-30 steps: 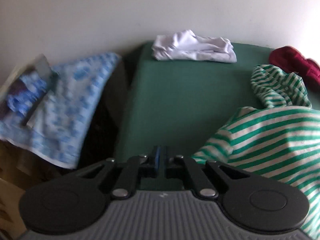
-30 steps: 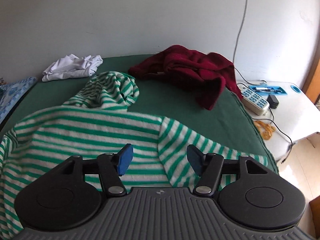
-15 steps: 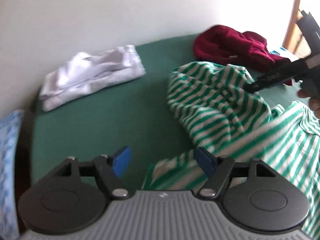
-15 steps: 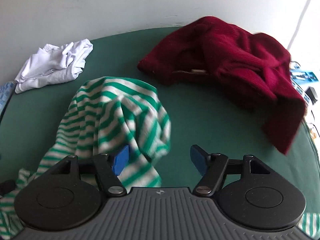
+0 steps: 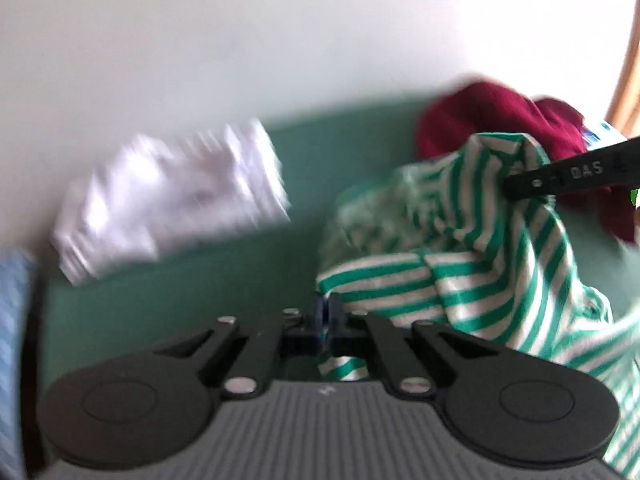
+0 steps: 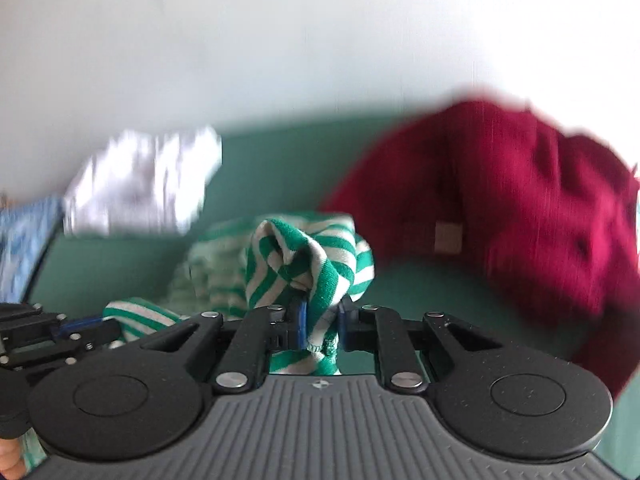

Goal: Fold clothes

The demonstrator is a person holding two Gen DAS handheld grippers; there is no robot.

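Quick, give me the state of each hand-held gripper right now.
Left hand-held gripper: shut on an edge of the striped shirt.
Right hand-held gripper: jaws closing, pads pressing a bunched fold of the same shirt.

We logged a green-and-white striped garment (image 6: 316, 256), a dark red knit (image 6: 520, 200), a white garment (image 5: 168, 196), a blue patterned cloth (image 6: 24, 240), a green bed cover (image 5: 180, 292), black claws with blue pads.

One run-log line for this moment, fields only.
left gripper: shut on striped shirt | right gripper: closing on same shirt | white garment, red garment: on green surface
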